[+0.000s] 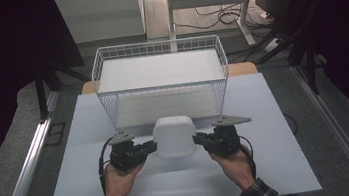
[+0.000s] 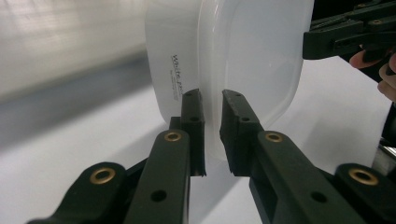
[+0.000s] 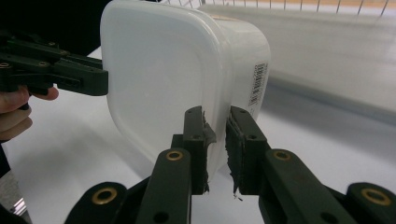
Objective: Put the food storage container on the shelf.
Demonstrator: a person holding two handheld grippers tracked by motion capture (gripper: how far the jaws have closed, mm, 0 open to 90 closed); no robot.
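- Left gripper (image 1: 149, 149) clamped on left rim of white plastic container (image 1: 174, 136); jaws straddling the thin lid edge in left gripper view.
- Right gripper (image 1: 201, 140) pinching right rim the same way; jaws nearly closed on the edge.
- Container held between both grippers, over the near middle of white table (image 1: 280, 155), just near of wire basket (image 1: 160, 79); lifted or resting, cannot tell.
- Rounded-square tub, lid on; smooth, slightly translucent plastic, barcode sticker (image 3: 257, 84) on one side, printed text (image 2: 177, 74) on the other.
- Looks light, probably empty; walls likely flex under squeeze.
- Glossy surface, slip risk; rim lip the best hold, both sides at once.
- Basket: thin white wire grid, rigid, open top.
- Table matte, flat.
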